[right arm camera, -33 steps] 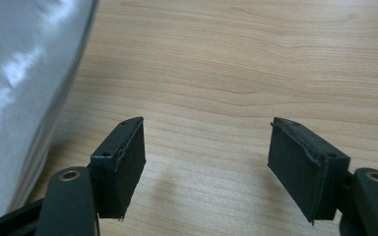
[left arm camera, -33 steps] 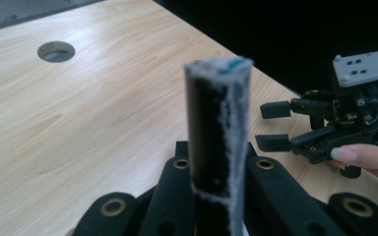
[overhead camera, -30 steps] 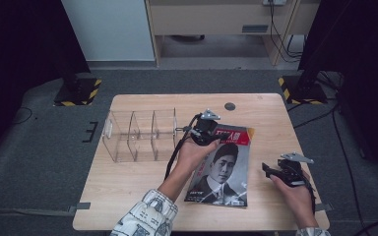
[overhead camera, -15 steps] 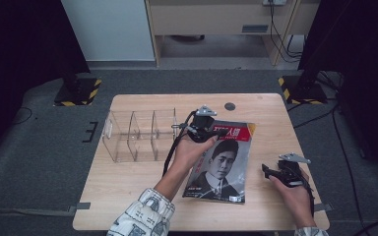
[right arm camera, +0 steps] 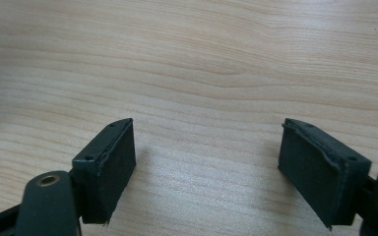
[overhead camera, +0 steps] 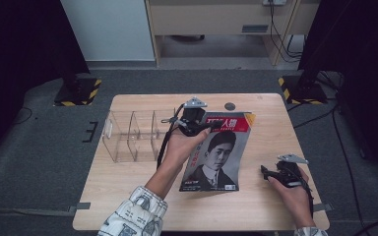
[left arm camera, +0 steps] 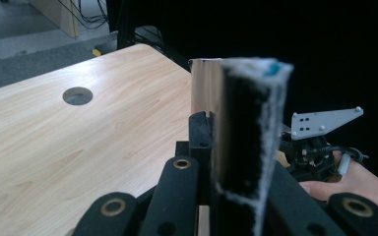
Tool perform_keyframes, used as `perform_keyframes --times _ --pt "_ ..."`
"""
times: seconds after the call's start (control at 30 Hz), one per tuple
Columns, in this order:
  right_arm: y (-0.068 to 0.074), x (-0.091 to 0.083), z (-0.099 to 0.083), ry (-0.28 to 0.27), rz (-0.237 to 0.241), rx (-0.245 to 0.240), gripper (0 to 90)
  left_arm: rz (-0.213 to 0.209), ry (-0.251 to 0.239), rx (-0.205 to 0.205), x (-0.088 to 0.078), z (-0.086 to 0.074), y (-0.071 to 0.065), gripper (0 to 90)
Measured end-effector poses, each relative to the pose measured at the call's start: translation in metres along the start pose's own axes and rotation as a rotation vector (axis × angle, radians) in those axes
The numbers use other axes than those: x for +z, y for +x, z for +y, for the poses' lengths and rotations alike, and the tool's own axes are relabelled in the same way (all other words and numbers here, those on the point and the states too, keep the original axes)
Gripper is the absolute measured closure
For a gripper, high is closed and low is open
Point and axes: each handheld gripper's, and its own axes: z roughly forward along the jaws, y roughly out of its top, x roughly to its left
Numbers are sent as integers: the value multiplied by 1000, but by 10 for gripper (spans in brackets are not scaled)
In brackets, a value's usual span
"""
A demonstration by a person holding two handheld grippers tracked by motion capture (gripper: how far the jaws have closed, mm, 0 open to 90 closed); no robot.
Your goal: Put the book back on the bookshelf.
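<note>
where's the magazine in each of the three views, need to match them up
High view: the magazine lies mid-table, its top-left edge gripped in the left tool.
Left gripper view: its edge stands between that tool's shut jaws, centre frame.
Right gripper view: not in it, just bare table past the open right tool.
Shared landmark: the round hole in the tabletop, also in the left gripper view.

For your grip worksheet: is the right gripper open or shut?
Open. The right gripper has its jaws wide apart, having just been opening, with bare table between them.
</note>
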Motion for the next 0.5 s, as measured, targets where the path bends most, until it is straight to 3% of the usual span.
perform_keyframes --times 0.5 --pt "4 2 0 3 -5 -23 178 16 -28 18 -16 18 -4 865"
